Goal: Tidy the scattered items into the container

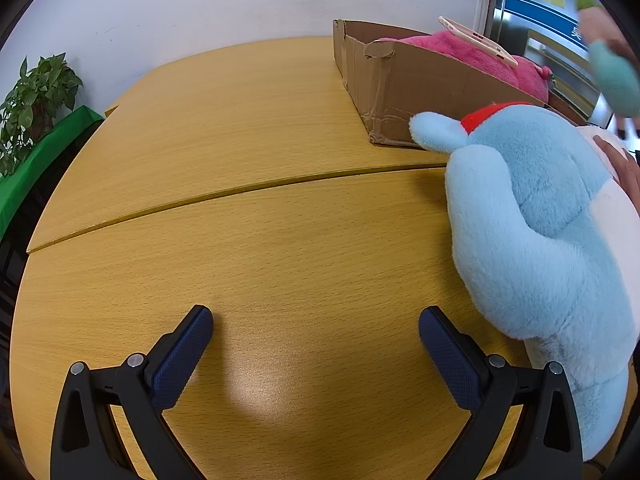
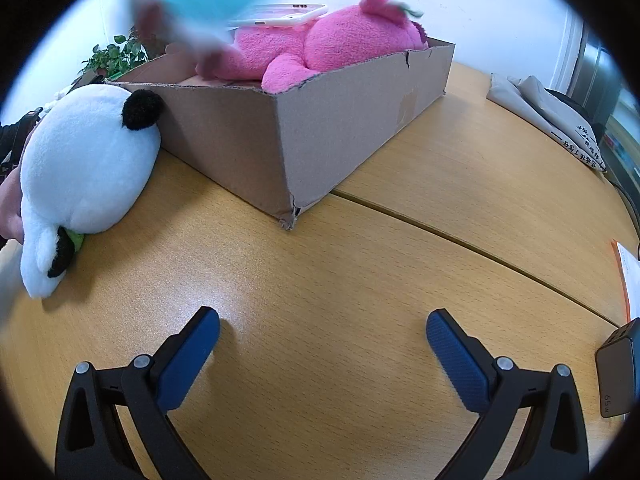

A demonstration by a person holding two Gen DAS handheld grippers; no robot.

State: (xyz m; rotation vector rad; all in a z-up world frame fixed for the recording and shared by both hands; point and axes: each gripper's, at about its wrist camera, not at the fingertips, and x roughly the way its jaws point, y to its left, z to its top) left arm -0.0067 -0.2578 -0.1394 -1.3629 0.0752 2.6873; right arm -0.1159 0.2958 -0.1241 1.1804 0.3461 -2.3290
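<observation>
Item: light-blue and white plush toy (image 1: pixel 532 232), right of frame, on the wooden table (image 1: pixel 240 200) beside the brown cardboard box (image 1: pixel 420 96). Likely soft, light, compressible; pinch the protruding ear. Left gripper (image 1: pixel 316 336) and right gripper (image 2: pixel 323 338): spread wide, empty.

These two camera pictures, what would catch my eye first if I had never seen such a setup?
Probably the pink plush toy piled in the cardboard box at the back of the wooden table, with a phone lying on top of it. Next, the big light-blue and white plush lying beside the box. Both the left gripper and the right gripper are open and hold nothing.
</observation>
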